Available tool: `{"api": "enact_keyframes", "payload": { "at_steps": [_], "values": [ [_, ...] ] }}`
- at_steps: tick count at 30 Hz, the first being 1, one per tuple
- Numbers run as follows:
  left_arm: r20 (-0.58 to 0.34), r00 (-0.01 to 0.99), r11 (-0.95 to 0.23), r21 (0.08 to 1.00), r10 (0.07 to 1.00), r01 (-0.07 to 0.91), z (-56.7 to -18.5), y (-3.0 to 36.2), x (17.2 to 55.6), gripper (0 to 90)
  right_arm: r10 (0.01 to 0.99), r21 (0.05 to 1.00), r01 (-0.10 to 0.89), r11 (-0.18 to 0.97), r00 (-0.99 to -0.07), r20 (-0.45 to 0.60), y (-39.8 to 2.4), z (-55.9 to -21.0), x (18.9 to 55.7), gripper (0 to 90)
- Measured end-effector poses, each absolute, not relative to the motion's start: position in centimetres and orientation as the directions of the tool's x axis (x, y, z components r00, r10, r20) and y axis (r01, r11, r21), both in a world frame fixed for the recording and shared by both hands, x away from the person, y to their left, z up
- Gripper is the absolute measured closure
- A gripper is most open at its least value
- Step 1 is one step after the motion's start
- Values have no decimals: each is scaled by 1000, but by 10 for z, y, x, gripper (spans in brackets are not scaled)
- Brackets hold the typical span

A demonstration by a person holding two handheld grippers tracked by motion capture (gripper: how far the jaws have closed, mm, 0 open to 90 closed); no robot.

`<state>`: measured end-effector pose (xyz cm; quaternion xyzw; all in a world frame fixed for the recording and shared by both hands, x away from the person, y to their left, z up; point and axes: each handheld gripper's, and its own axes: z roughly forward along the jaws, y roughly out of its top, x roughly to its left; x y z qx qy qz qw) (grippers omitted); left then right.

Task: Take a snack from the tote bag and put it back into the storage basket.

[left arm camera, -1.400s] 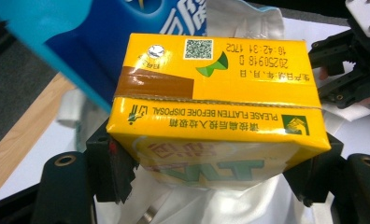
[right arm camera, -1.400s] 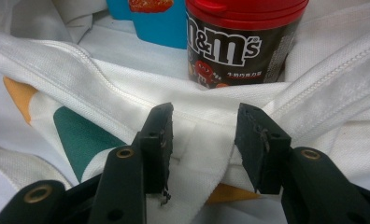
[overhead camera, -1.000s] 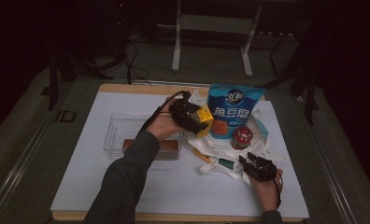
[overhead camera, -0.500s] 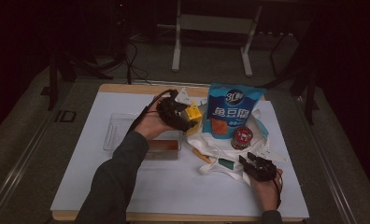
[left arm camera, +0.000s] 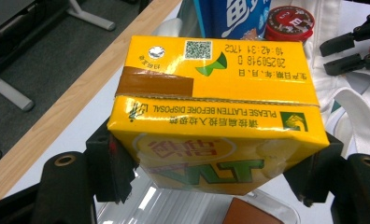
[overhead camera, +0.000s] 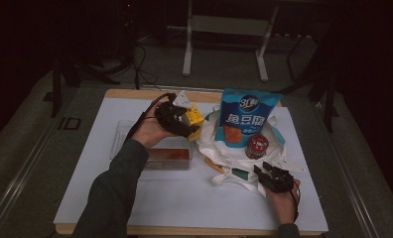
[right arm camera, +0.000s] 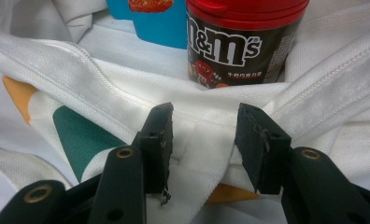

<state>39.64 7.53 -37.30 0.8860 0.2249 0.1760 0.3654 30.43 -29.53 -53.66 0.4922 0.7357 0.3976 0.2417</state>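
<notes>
A yellow drink carton (left arm camera: 216, 107) sits between the jaws of my left gripper (left arm camera: 213, 168), which is shut on its two sides. In the high view the left gripper (overhead camera: 177, 121) holds the carton (overhead camera: 194, 118) above the table, between a clear plastic tray (overhead camera: 130, 134) and a white tote bag (overhead camera: 219, 148). My right gripper (overhead camera: 265, 171) rests low at the bag's near edge. Its jaws (right arm camera: 204, 121) stand apart with a fold of the bag's white cloth (right arm camera: 197, 154) between them. A red-lidded M&M's tub (right arm camera: 241, 42) stands just beyond them.
A blue snack pouch (overhead camera: 246, 119) stands upright on the bag with the M&M's tub (overhead camera: 257, 146) in front of it. A brown block (overhead camera: 167, 154) lies in the tray's near end. A white mat (overhead camera: 184, 208) covers the wooden table. Metal stand legs (overhead camera: 187, 54) rise behind it.
My left gripper has carried the yellow carton leftward, away from the blue pouch and toward the tray. The right gripper has stayed where it was.
</notes>
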Motion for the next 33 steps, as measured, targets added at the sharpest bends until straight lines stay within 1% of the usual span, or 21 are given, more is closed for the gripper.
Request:
{"api": "enact_keyframes", "payload": {
  "at_steps": [18, 33],
  "values": [
    [141, 798, -604, 732, 586, 315, -377, 95, 397, 285, 916, 823, 531, 201, -399, 34, -295, -537, 304, 562],
    [145, 741, -576, 731, 656, 366, -383, 114, 396, 284, 917, 823, 531, 202, -399, 32, -295, -537, 304, 562]
  ]
}}
